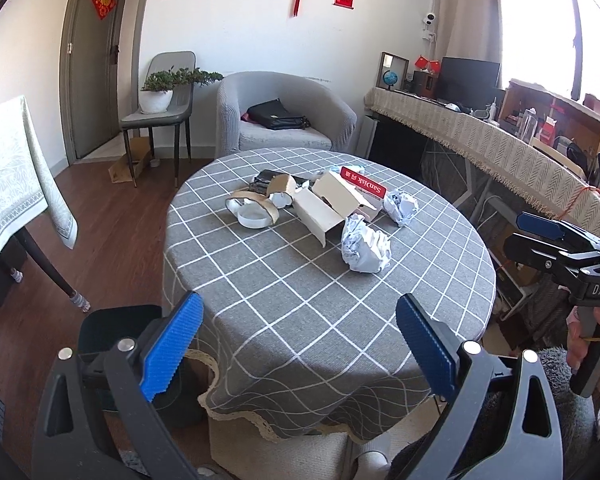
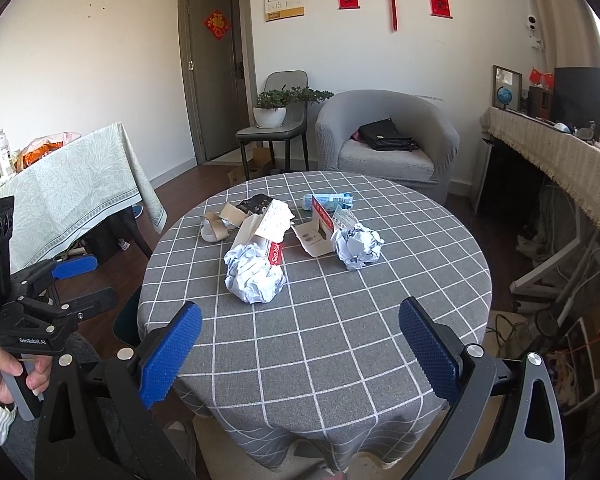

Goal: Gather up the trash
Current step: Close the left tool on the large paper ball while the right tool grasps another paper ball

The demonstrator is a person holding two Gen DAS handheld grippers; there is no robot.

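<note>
A: Trash sits mid-table on the round checked tablecloth (image 2: 340, 320): nearest, a big crumpled paper ball (image 2: 255, 276), a second paper ball (image 2: 358, 249) at its 2 o'clock, torn cardboard packaging (image 2: 314, 236) between, cardboard tape rings (image 2: 214, 229) at 10 o'clock.

B: And the step?

A: I'd say the start, nothing picked. Left gripper (image 1: 298, 350) and right gripper (image 2: 298, 350) both hang spread wide, empty, at the table's 6 o'clock edge.

B: Next?

A: Probably reach to the nearest ball and close.

B: Writing?

A: "SanDisk" on the red packaging strip (image 1: 363, 185); "GenRobot.AI" on the left gripper's body.
</note>
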